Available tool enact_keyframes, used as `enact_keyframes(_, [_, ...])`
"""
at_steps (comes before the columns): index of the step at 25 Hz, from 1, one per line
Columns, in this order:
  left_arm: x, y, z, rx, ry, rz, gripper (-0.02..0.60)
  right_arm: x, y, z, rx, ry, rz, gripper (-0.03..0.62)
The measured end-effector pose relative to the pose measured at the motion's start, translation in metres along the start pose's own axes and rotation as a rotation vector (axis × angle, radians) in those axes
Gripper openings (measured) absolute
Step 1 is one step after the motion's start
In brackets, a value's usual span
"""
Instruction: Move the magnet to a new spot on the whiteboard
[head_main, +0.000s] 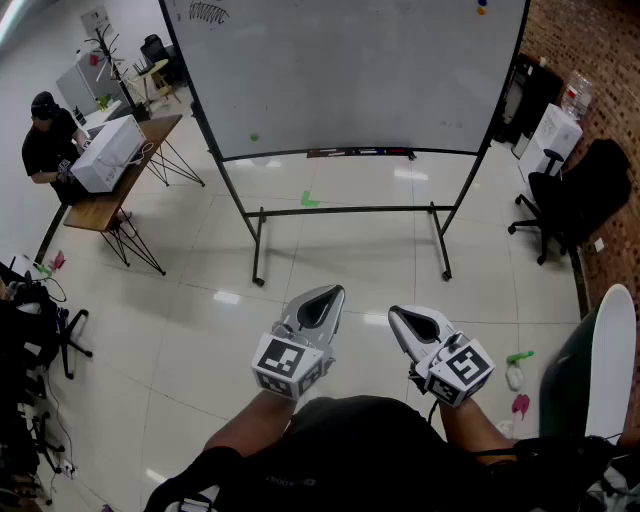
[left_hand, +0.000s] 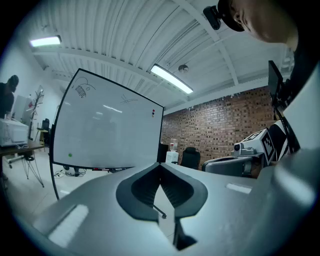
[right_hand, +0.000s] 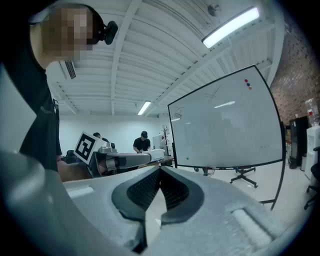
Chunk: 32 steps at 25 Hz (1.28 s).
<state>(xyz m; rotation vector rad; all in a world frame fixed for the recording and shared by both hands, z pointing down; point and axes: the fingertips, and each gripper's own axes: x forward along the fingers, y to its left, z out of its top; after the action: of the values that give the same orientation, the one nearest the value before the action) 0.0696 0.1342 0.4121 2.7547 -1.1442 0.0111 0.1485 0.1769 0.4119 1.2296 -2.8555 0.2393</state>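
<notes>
A large whiteboard (head_main: 350, 75) on a wheeled stand faces me across the floor. A small green magnet (head_main: 254, 137) sits low on its left side. Small red and blue magnets (head_main: 482, 6) sit near its top right corner. Both grippers are held close to my body, well short of the board. My left gripper (head_main: 325, 296) and right gripper (head_main: 400, 315) are shut, with nothing between their fingers. The green magnet (left_hand: 69, 155) shows in the left gripper view beyond the meeting jaws of the left gripper (left_hand: 160, 165). In the right gripper view it (right_hand: 187, 159) shows past the right gripper (right_hand: 160, 169).
A wooden table (head_main: 100, 205) with a white box stands at the left, with a person (head_main: 45, 140) seated by it. An office chair (head_main: 570, 195) stands by the brick wall at the right. Spray bottles (head_main: 515, 370) lie on the floor near my right side.
</notes>
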Motion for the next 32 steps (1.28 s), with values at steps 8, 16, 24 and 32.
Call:
enact_keyframes(8, [-0.015,0.024,0.015,-0.024,-0.027,0.037,0.015,0.027,0.014,0.011,-0.029,0.01,0.042,0.002])
enact_keyframes(16, [-0.069,0.091,0.012,-0.043,-0.037,0.096,0.015,0.098,0.068,0.007,-0.053,0.037,0.119,0.002])
enact_keyframes(24, [-0.12,0.152,-0.005,-0.077,-0.02,0.168,0.015,0.154,0.109,-0.011,-0.049,0.086,0.172,0.002])
enact_keyframes(32, [-0.134,0.214,-0.008,-0.115,-0.025,0.272,0.015,0.215,0.107,-0.008,-0.043,0.107,0.238,0.002])
